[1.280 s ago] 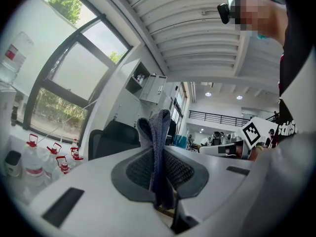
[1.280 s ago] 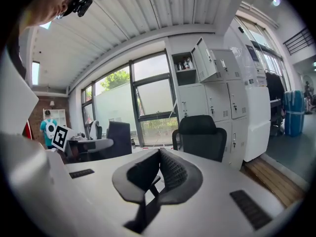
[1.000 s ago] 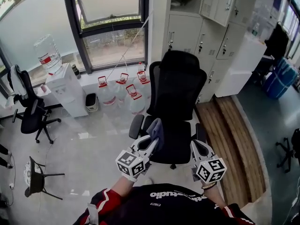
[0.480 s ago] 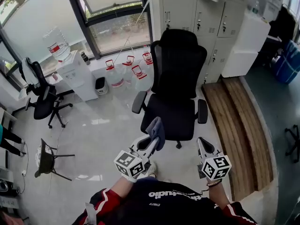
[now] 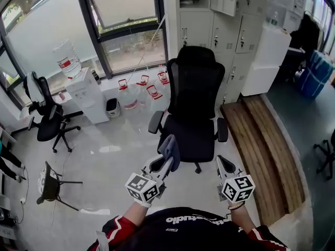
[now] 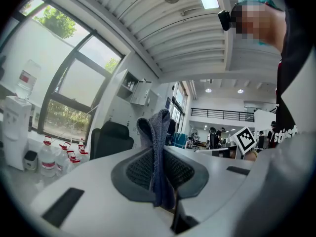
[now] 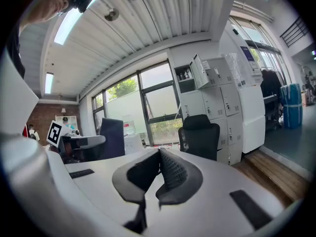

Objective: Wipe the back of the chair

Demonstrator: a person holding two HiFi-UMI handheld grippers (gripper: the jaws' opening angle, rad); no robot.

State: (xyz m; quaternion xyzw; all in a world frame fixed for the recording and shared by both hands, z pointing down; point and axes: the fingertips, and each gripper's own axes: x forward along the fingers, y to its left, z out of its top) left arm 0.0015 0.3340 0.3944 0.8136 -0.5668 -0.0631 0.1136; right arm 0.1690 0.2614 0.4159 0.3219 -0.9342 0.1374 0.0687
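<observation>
The black high-backed office chair point(image 5: 194, 90) stands well ahead of both tongs, seat front toward them, its back upright beyond the seat. Nothing touches that back, and no mark on it shows whether it is wiped. The scene therefore fits either coming up with the cloth or stepping away after wiping. The blue-grey folded cloth point(image 5: 170, 149) is pinched in the left tongs point(image 5: 165, 163), standing up past their tips, near the seat's front corner. The right tongs point(image 5: 223, 164) are pressed together on nothing, level with the left. Against a second ago, the chair shows smaller and farther ahead of the tongs; both grips look unchanged.
</observation>
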